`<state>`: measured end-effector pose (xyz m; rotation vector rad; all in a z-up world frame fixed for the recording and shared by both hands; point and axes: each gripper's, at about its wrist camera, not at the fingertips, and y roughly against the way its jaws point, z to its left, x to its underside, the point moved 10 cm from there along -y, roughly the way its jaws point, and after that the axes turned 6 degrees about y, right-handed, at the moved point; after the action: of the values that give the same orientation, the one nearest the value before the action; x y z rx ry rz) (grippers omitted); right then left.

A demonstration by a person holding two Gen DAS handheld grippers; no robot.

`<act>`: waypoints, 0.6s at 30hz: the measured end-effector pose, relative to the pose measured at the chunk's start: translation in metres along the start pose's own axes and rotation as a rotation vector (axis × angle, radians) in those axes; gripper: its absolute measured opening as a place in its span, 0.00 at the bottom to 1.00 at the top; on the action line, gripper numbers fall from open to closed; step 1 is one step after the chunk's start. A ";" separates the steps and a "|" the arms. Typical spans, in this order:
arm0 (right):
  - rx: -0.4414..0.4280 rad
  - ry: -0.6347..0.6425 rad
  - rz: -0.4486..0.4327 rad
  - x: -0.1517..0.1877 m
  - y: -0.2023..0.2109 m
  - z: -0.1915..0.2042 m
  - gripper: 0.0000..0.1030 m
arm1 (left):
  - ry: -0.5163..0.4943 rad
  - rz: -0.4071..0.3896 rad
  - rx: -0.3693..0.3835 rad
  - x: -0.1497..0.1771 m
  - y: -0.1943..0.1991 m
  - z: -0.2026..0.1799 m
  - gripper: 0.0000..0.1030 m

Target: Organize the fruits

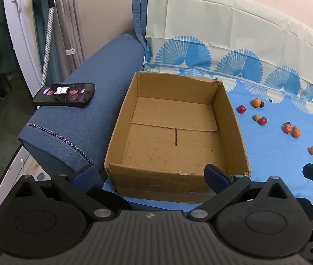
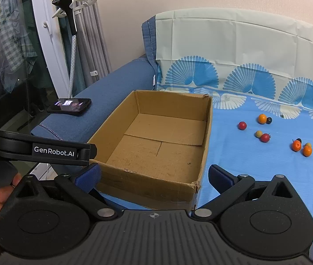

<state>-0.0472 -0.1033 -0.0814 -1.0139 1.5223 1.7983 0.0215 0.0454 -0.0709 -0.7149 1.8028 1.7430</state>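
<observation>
**Right of both claws, small fruits lie loose on the blue cloth**

Ahead of the left claw (image 1: 150, 173) and right claw (image 2: 154, 173), both spread fully wide and empty, sits an open, empty box (image 1: 233, 119). Fruits (image 2: 297, 145) lie scattered beyond and right of it: oranges, red ones, a few dark or pale. They look small, round, light and smooth, likely to roll or slip. Best to pinch each across its middle, gently, one fruit per grasp. A phone (image 1: 65, 95) rests left of the box.

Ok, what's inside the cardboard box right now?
Nothing: the cardboard box shows only its bare flap floor. The strip just behind its near wall is hidden. All fruits lie outside, on the blue cloth.
</observation>
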 end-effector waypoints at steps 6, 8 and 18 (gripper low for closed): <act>0.004 -0.007 -0.009 -0.001 0.001 0.000 1.00 | -0.017 0.011 -0.013 0.003 -0.003 -0.001 1.00; -0.001 -0.015 -0.009 -0.001 0.001 -0.001 1.00 | -0.017 0.011 -0.013 0.003 -0.002 -0.001 1.00; -0.003 -0.018 -0.004 0.000 0.000 -0.002 1.00 | -0.023 0.021 -0.017 0.004 -0.004 -0.001 1.00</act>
<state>-0.0467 -0.1049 -0.0815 -0.9983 1.5059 1.8035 0.0213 0.0444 -0.0761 -0.6827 1.7887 1.7751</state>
